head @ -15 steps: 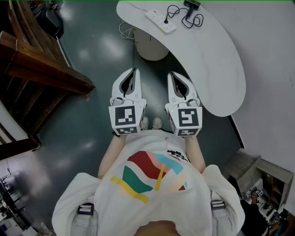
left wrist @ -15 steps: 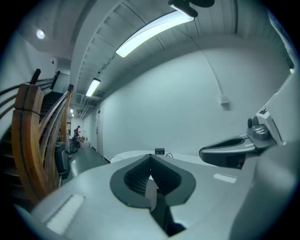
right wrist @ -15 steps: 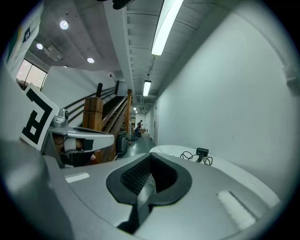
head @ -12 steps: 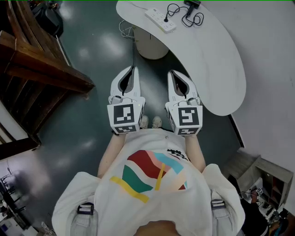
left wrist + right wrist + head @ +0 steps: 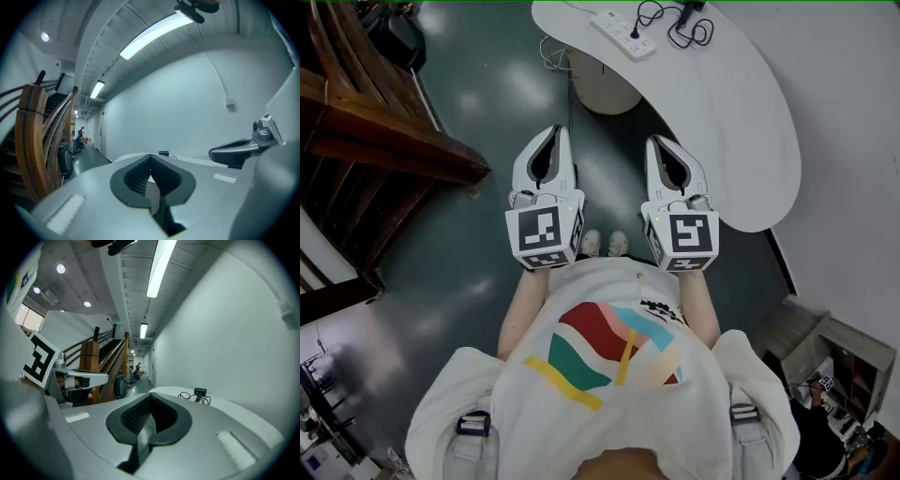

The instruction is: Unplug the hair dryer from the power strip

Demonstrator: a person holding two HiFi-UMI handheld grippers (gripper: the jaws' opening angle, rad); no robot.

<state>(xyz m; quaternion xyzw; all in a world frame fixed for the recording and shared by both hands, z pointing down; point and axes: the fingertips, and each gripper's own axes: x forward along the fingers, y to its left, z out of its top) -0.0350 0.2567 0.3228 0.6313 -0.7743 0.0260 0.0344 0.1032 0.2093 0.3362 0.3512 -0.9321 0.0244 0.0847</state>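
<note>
Plainly, all fingers (image 5: 134, 178) (image 5: 133, 418) closed, empty.

Open floor (image 5: 609, 178) ahead toward the white table (image 5: 741, 122), its pedestal (image 5: 605, 94) beneath, wooden staircase (image 5: 375, 141) at left.

Left gripper (image 5: 551, 141), right gripper (image 5: 661, 150): closed, empty

The hair dryer (image 5: 690, 6) is cut off by the top edge of the head view. On the power strip (image 5: 622, 35) the plug (image 5: 638, 31) is too small to tell which socket holds it.
</note>
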